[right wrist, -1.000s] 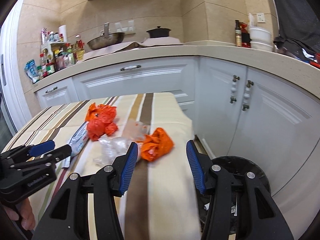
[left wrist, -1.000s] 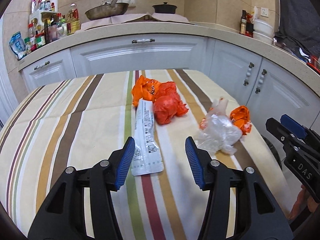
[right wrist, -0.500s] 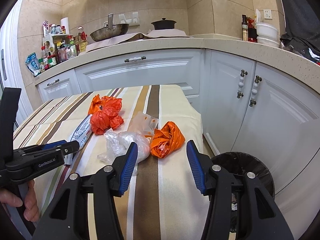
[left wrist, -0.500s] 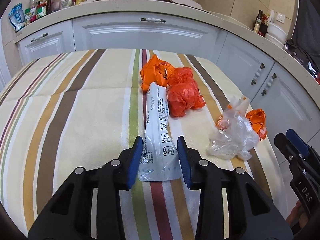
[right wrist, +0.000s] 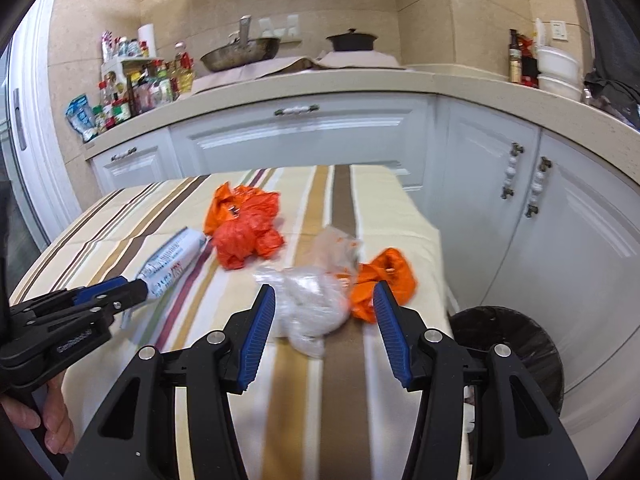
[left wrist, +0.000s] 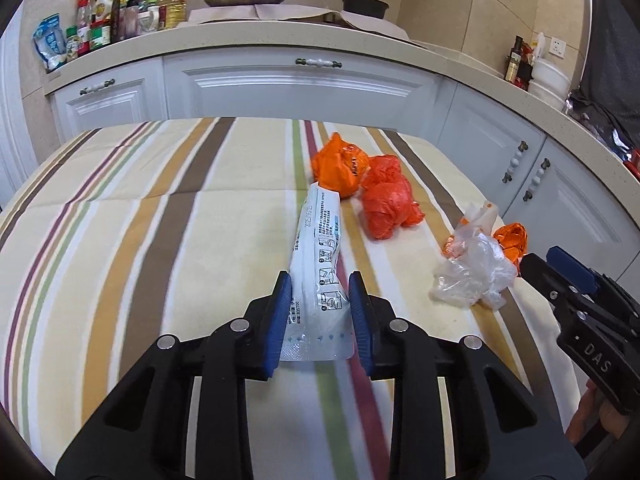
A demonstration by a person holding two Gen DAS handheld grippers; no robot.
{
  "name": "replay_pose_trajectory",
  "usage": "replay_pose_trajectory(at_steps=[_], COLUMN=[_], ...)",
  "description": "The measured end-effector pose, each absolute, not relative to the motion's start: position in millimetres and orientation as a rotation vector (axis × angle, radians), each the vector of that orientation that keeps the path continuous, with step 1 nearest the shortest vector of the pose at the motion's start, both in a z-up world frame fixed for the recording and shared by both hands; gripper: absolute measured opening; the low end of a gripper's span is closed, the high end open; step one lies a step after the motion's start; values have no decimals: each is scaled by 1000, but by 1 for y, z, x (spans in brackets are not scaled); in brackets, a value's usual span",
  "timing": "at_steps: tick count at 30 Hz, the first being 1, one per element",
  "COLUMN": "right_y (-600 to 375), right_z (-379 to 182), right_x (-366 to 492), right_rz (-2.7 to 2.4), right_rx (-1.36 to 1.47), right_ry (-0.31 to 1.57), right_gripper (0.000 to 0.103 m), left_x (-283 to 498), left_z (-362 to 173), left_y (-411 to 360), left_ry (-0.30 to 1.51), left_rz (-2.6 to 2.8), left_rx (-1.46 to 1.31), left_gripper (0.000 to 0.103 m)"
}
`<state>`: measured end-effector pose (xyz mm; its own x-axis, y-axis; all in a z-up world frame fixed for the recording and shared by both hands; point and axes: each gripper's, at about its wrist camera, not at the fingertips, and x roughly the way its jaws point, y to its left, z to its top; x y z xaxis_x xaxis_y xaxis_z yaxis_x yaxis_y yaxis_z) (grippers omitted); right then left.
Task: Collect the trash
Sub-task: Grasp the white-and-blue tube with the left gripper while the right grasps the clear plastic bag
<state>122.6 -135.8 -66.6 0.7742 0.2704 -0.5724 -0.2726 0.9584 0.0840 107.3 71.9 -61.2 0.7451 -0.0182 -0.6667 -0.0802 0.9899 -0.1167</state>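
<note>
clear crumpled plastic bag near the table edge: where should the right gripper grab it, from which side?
Grip the bulging crumpled middle of the clear crumpled plastic bag, coming straight forward and down from the near side. The open right gripper already straddles it. Its thin tail reaches toward the small orange plastic wad, so a centred pinch avoids taking both.

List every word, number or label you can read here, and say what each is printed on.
"DAS": on the right gripper body, left wrist view.
"GenRobot.AI": on the left gripper body, blurred, right wrist view.
Numbers starting "2025": along the white wrapper; the rest is too small.
Bottle and packet labels on the counter: unreadable.
</note>
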Motion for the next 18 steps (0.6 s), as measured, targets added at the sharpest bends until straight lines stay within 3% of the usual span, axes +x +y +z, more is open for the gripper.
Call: replay_pose_trajectory(at_steps=[8,10,12,13,15,18], right_y=[-107,-101,-97,-95,-93,-93], right_z=[-71,-74,-78,-80,-79,-79], right_x=[136,140,144,145,144,141], right_rz=[303,297,293,287,288,292], right_rx=[-51,-67,-78,-89,-96,-108], right_ry=[682,703,733,740,740,738], right_gripper=[55,55,55,53,33,27], left_x=[90,88,88,88,86,86], left_z=[-54,-55,-56,-56,-55,-55], left_y=[103,113,119,121,124,124], left_ry=[692,696,703,699,694,689], left_rz=[115,136,137,145,147,141], left_rx=[-128,-135,-151,-148,-153,-154], left_gripper=[27,7,1,1,1,1])
